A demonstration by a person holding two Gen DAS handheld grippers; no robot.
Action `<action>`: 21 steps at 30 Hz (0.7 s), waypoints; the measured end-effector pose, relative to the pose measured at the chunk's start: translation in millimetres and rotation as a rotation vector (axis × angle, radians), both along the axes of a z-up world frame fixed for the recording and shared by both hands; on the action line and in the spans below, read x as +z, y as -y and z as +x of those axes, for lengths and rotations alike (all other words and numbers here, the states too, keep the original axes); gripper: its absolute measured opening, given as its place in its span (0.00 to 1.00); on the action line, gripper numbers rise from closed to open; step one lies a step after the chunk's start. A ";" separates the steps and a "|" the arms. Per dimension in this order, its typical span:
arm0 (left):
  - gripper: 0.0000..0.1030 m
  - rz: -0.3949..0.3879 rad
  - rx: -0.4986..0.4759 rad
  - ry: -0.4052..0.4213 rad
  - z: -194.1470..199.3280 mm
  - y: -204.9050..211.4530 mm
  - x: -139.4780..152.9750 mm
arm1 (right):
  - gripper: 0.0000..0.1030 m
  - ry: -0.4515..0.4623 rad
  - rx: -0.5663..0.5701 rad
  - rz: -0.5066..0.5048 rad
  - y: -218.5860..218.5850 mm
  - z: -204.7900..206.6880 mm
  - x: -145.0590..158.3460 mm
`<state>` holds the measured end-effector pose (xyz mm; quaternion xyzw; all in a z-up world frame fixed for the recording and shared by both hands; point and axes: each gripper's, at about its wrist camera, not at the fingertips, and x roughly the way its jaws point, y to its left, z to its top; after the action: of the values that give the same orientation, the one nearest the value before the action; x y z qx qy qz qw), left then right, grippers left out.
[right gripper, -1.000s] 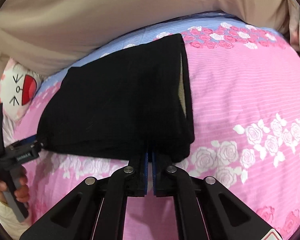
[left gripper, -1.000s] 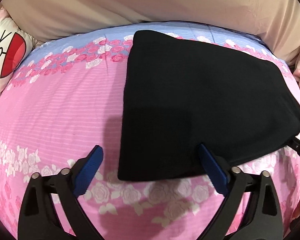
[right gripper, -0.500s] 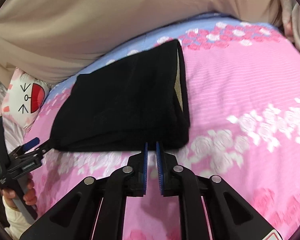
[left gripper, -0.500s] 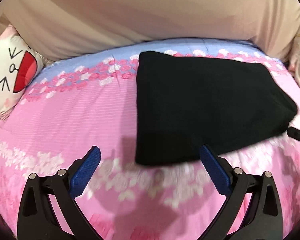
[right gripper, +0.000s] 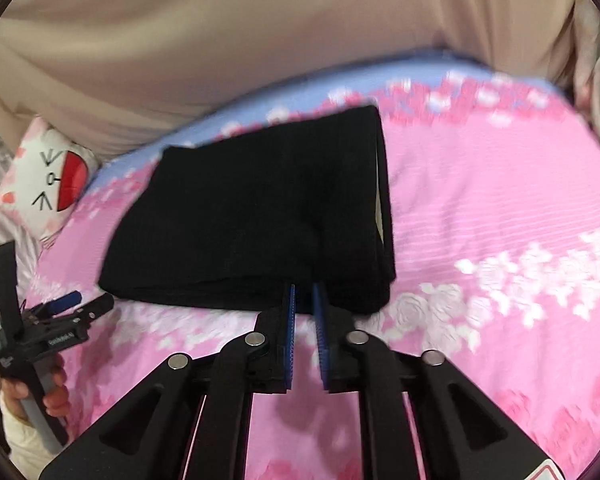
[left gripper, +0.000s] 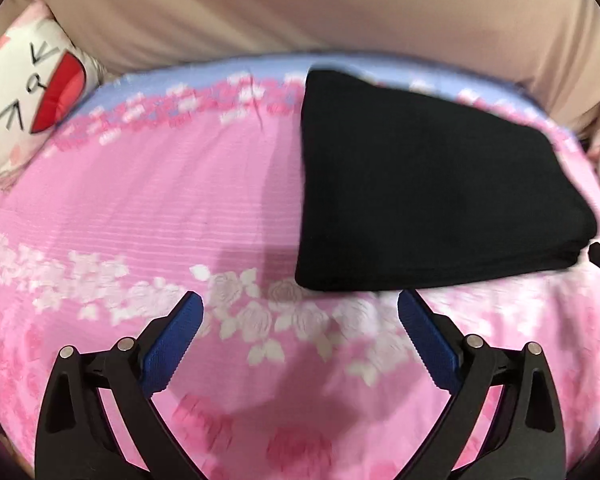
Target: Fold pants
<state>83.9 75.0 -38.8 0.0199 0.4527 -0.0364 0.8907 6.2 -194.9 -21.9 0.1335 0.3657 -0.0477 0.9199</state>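
Note:
The black pants [left gripper: 424,184] lie folded into a thick flat packet on the pink floral bedsheet [left gripper: 172,208]. In the left wrist view my left gripper [left gripper: 299,300] stands wide open just short of the packet's near edge, with nothing between its blue pads. From the right wrist camera the same pants [right gripper: 256,216] show stacked layers along their near edge. My right gripper [right gripper: 303,289] hovers just in front of that edge, its jaws opening by a narrow gap with no cloth between them. The left gripper [right gripper: 84,305] also shows at the far left, held by a hand [right gripper: 32,396].
A white cushion with a red mouth print [left gripper: 32,92] leans at the bed's far left corner. A beige quilt [left gripper: 340,12] is heaped along the far side of the bed. Pink sheet stretches left and right of the pants.
The right gripper has let go of the pants' near edge, opened slightly and pulled back. The left gripper, open throughout, has also drawn back from the packet, which now lies farther from both.

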 end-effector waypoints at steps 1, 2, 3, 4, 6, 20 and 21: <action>0.94 -0.007 -0.007 0.032 -10.1 0.4 12.2 | 0.19 0.019 -0.007 -0.014 -2.8 -9.2 5.9; 0.94 -0.012 -0.011 0.051 -16.0 1.5 20.0 | 0.26 0.052 -0.021 -0.023 -6.4 -21.4 14.2; 0.95 -0.020 -0.017 0.085 -25.8 5.1 32.7 | 0.29 0.075 -0.035 -0.031 -8.0 -29.2 19.4; 0.95 -0.025 -0.019 0.118 -33.9 8.9 42.7 | 0.35 0.099 -0.055 -0.054 -11.8 -37.1 25.7; 0.95 -0.014 -0.022 0.183 -48.7 19.1 59.2 | 0.47 0.150 -0.097 -0.109 -20.2 -50.9 36.2; 0.95 0.029 -0.034 0.229 -70.1 46.3 58.6 | 0.64 0.176 -0.133 -0.198 -47.3 -69.8 34.2; 0.95 0.027 -0.035 0.229 -71.0 46.4 58.7 | 0.64 0.172 -0.133 -0.196 -47.6 -70.0 33.7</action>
<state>12.9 28.6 19.9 0.0439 0.3478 -0.0430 0.9355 -63.8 -147.3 11.8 0.0708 0.2695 -0.1325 0.9512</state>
